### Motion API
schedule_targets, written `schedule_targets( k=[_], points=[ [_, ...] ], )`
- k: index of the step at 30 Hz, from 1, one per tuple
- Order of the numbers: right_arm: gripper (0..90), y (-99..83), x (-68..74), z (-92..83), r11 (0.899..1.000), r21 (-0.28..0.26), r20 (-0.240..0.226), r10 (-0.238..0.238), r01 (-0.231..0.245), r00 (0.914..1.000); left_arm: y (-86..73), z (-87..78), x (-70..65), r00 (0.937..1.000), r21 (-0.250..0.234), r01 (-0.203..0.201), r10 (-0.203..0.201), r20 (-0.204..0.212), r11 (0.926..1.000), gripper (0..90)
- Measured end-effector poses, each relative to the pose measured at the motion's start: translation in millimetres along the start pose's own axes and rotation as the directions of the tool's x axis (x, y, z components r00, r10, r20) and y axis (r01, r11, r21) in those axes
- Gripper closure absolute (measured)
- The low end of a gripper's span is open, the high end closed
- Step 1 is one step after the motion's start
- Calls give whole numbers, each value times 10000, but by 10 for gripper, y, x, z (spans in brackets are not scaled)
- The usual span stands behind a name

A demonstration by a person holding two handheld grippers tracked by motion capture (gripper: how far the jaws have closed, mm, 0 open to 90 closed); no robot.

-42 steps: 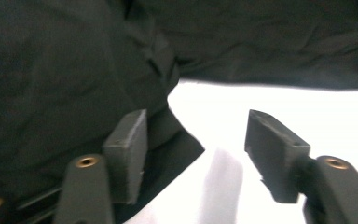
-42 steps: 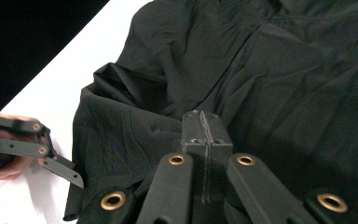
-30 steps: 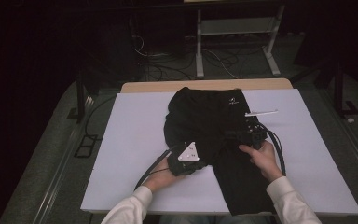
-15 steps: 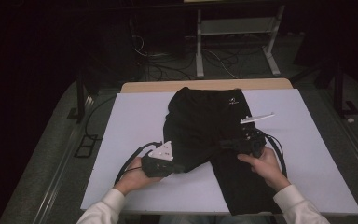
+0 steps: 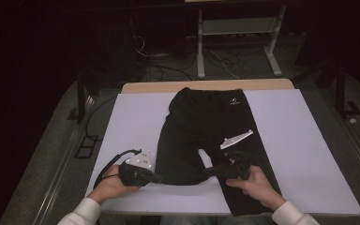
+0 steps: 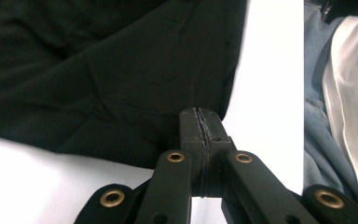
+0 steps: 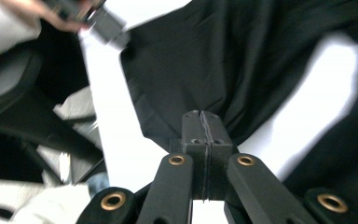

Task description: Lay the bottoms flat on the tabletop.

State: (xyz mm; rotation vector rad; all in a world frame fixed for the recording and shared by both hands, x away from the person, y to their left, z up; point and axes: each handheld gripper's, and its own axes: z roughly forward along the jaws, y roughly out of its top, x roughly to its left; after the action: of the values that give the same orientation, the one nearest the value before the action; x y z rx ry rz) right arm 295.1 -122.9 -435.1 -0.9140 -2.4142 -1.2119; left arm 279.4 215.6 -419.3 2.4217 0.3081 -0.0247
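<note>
Pants lie mid-table, both claws pinched shut on the hem: left claw at the near-left corner, right claw inboard.

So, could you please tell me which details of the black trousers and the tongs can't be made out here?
- Black trousers: logo near the waistband is too small to read in the high view.
- Right trouser leg: hem cut off by the table's near edge, partly under the right hand.
- Left tongs, right tongs: jaws together at the hem; cloth between them can't be confirmed.
</note>
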Motion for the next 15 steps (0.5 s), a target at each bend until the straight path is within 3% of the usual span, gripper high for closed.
schedule_targets(
  k=[5,15],
  points=[
    [888,-10,198,244,9959,659,-734,-563,612,9957,-169,-86,-37,9990,220,252,-260,352,9994,888],
    [888,-28,373,495,9869,1333,-1589,-689,906,9849,-321,-249,-121,9963,535,460,-497,702,9975,888]
  ],
)
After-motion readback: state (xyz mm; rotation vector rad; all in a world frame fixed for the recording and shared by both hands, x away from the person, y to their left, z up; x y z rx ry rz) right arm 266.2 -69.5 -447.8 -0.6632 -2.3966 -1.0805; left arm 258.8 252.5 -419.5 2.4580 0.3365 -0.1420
